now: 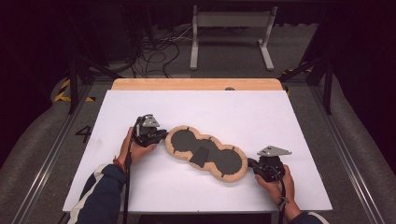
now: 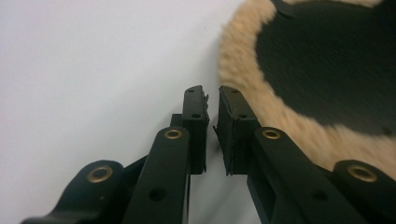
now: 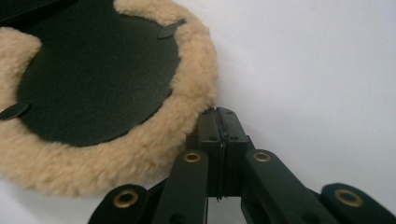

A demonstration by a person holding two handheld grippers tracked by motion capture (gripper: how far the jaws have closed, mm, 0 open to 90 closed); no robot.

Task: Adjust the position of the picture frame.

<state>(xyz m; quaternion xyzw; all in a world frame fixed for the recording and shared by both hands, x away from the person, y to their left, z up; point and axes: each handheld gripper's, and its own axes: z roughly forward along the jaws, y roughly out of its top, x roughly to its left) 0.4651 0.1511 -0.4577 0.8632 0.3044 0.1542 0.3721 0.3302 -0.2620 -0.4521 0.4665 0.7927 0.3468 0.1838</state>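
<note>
Fleece pad [image 1: 206, 151], tan-edged with black centres, lies flat mid-counter [image 1: 261, 112], running from far left to near right. Left gripper [image 1: 162, 135] sits at its far-left end, jaws slightly parted with nothing between them. Right gripper [image 1: 252, 163] sits at its near-right end, jaws closed, empty, beside the fleece.

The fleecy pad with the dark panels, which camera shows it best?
The high view: the whole fleecy pad lies flat on the white table, both lobes and the middle patch visible. The left gripper view catches one lobe's edge; the right gripper view shows most of the other lobe.
</note>
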